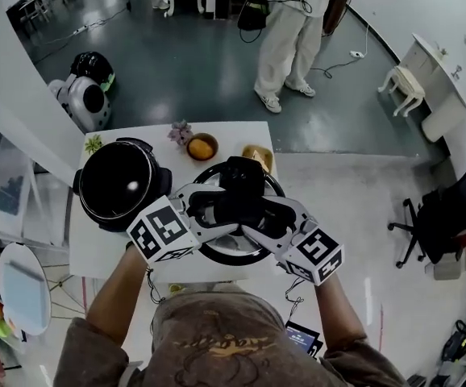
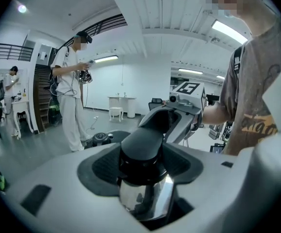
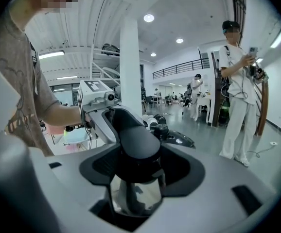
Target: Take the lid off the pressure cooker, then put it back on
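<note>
The pressure cooker body [image 1: 120,185] stands open at the left edge of the table [image 1: 233,134], its dark inside showing, so the lid is off. The lid [image 1: 217,253] is over the near right part of the table, just beside the body; I cannot tell whether it rests on the top or is held a little above it. Both tools have it by its black handle [image 1: 242,182] from opposite sides. The left gripper [image 1: 209,213] has its jaws closed on the handle, with the shiny lid metal just below them in its own view, and the right gripper [image 1: 270,218] is clamped on the same handle from the other side. A small bowl [image 1: 202,147] with something orange in it sits at the far edge, clear of the path back to the body. The step in hand looks like returning the lid. To do it well, the two grips should move as one so the handle does not twist between them. The lid should stay level while it is carried left until it is centred over the opening, then lowered straight down. It should be turned to lock only once the rim sits evenly all round.
</note>
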A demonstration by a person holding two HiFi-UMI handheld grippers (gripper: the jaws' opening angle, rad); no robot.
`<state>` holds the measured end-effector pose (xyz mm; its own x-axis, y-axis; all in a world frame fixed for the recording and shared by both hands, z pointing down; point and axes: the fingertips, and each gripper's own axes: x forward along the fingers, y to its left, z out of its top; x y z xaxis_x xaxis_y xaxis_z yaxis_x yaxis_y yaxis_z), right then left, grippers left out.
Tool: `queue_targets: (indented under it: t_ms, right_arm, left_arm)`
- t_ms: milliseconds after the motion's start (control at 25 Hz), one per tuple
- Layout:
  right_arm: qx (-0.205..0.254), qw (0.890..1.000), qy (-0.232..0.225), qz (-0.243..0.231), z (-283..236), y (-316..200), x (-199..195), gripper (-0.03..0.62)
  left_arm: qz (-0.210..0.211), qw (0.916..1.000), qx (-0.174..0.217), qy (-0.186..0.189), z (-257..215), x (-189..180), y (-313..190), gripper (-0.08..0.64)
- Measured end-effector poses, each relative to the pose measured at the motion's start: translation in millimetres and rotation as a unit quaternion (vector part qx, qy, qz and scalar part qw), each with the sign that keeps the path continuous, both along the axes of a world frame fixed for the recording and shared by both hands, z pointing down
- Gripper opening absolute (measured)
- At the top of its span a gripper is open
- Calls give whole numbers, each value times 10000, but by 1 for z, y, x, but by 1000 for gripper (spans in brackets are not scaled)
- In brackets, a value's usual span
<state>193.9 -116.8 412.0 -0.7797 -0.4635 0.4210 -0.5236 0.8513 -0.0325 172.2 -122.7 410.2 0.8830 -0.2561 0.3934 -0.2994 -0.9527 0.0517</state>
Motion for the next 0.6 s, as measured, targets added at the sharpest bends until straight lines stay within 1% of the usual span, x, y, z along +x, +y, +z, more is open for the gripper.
queue_targets:
  t_ms: [120, 240, 360, 440, 600]
  right_arm:
    - [62, 9999, -25, -123, -10, -1, -7, 256]
    - [153, 9995, 22, -258, -19, 0, -19, 257]
    - [233, 9990, 73, -371, -27, 1, -45, 258]
    - [299, 9988, 100, -364, -31, 0, -61, 258]
    - [282, 9992, 69, -282, -35, 2, -99, 258]
  left_arm:
    - [-144, 9998, 112, 1, -10, -7, 0, 270]
    - [-316, 9993, 175, 132, -19, -20, 2, 270]
    - [-413, 9986, 238, 212, -27, -46, 2, 270]
    - [-420, 9983, 312, 239, -31, -62, 2, 270]
    - [-357, 9987, 339, 131, -36, -99, 4, 270]
